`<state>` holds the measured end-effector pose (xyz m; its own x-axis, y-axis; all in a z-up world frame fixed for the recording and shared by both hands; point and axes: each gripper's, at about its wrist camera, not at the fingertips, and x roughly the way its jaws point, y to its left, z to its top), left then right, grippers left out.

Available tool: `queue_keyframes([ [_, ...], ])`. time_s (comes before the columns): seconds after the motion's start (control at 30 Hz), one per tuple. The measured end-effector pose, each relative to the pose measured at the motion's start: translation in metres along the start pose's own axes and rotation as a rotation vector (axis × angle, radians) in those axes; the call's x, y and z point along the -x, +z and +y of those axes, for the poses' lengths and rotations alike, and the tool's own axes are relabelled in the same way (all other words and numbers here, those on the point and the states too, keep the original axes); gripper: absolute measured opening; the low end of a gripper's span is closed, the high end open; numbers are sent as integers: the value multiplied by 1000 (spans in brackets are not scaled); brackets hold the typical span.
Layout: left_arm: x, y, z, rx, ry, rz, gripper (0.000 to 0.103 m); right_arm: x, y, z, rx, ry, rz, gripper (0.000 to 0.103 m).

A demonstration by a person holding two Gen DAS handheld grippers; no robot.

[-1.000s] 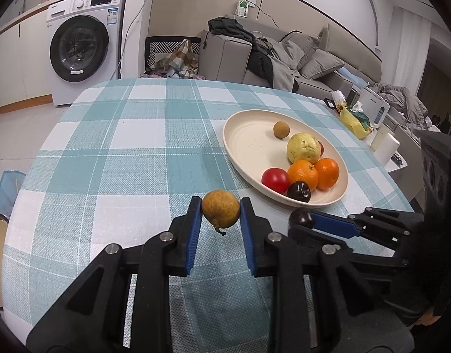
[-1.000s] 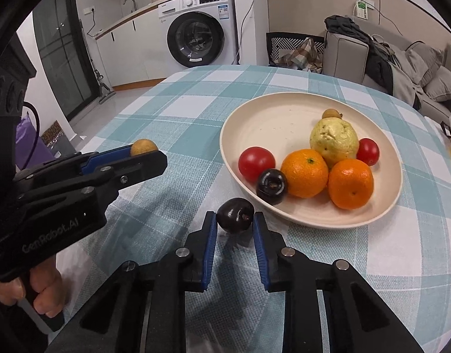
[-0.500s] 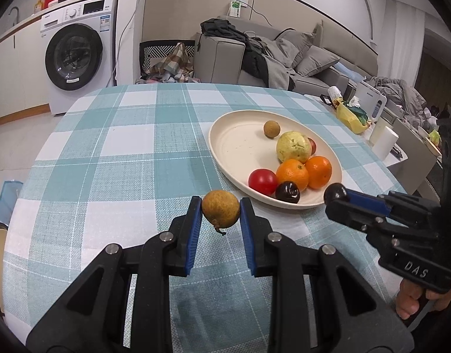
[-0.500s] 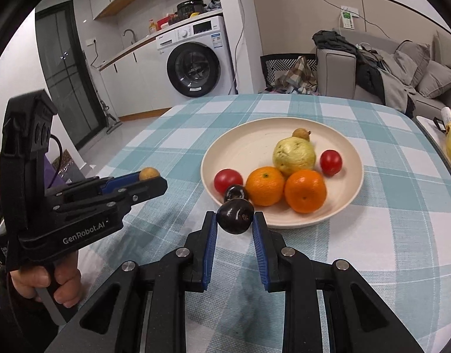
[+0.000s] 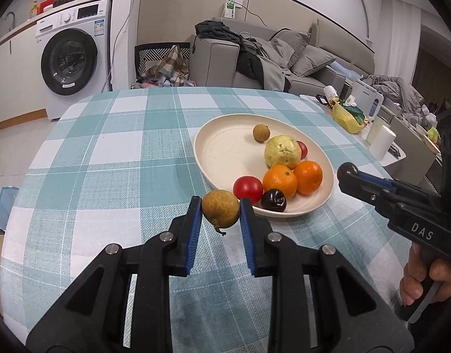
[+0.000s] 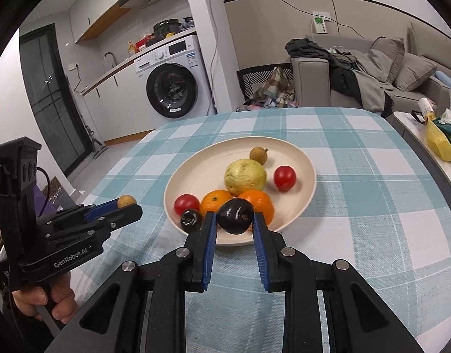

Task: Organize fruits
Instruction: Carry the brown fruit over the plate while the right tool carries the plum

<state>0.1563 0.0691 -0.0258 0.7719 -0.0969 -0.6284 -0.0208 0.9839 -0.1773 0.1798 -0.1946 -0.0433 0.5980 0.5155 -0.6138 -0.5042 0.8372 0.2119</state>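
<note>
- The left gripper [image 5: 220,214] is clamped on a brown longan [image 5: 220,209], held in the air above the tablecloth, just off the near rim of the plate [image 5: 225,150]; a short stem hangs from the fruit's underside.
- The right gripper [image 6: 235,220] is clamped on a dark purple plum [image 6: 235,216], held over the near edge of the plate.
- Inside the plate, along its near edge, lie a red tomato [image 6: 186,204] and a second dark plum [image 6: 190,220], touching each other.
- Just behind them two oranges [image 6: 216,201] sit side by side, with a yellow-green guava [image 6: 245,177] touching them from behind.
- A second red tomato [image 6: 284,177] lies beside the guava, toward the plate's right edge.
- A second longan [image 6: 258,155] rests near the plate's far rim.
- The plate stands on a teal-and-white checked tablecloth [image 5: 113,158], toward the table's right side.
- A washing machine [image 5: 75,58] and a grey sofa [image 5: 284,58] stand beyond the table's far edge.
</note>
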Motion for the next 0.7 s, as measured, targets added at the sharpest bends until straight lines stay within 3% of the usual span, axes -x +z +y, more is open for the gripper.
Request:
queue_keyframes([
  [0.7, -36, 25, -25, -70, 2, 24, 23, -12, 11, -27, -55, -51, -18, 25],
])
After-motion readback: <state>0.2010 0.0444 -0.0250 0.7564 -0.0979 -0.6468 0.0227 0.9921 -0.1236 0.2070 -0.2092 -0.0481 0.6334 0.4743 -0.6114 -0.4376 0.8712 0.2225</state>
